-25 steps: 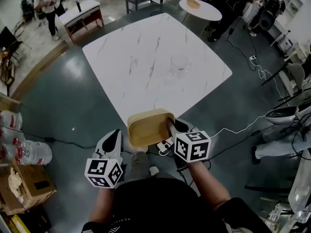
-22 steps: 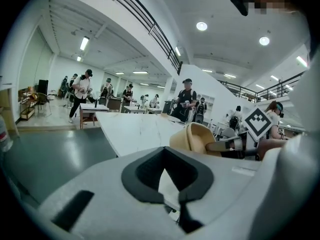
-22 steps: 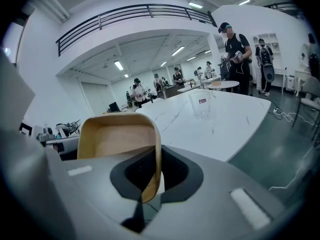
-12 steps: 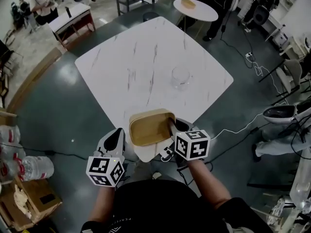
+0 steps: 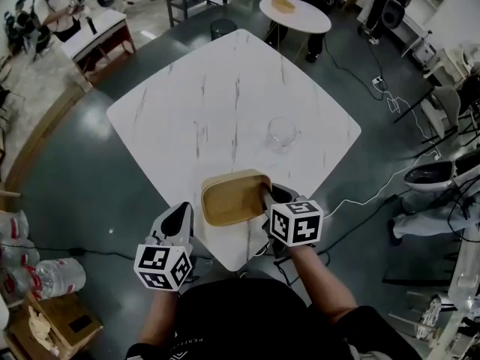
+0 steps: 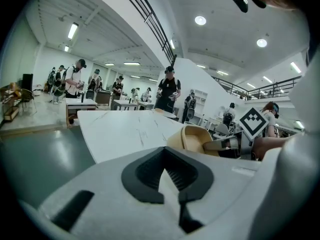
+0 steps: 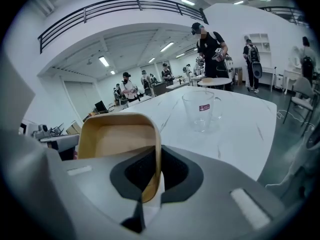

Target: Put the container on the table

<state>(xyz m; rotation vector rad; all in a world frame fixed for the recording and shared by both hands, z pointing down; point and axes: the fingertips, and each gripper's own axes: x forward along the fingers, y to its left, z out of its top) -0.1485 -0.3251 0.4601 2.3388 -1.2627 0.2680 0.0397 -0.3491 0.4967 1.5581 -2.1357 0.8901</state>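
Your right hand-held gripper (image 5: pixel 264 195) is clamped on the right-hand wall of the tan container (image 5: pixel 234 197). In the right gripper view the thin rim runs straight down between the two dark pads, one jaw inside the container (image 7: pixel 117 139) and one outside. The container is rectangular with rounded corners, its open side faces up, and it looks empty.

From the head view, you hold it over the near corner of the white marbled bench (image 5: pixel 225 103), its near edge close to the bench's edge. No view shows whether its base touches the bench.

Your left hand-held gripper (image 5: pixel 178 217) is closed with nothing between its jaws. In the left gripper view the jaws meet at a seam. This gripper sits just left of the container and apart from it, off the bench and over the grey floor (image 5: pixel 90 178). The left gripper view shows the container (image 6: pixel 192 139) to its right, with the right gripper's jaw (image 6: pixel 225 144) on it.

A clear glass cup (image 5: pixel 283 133) with a handle stands upright on the bench beyond the container, well apart from it. The right gripper view shows a small red label on the cup (image 7: pixel 200 109).
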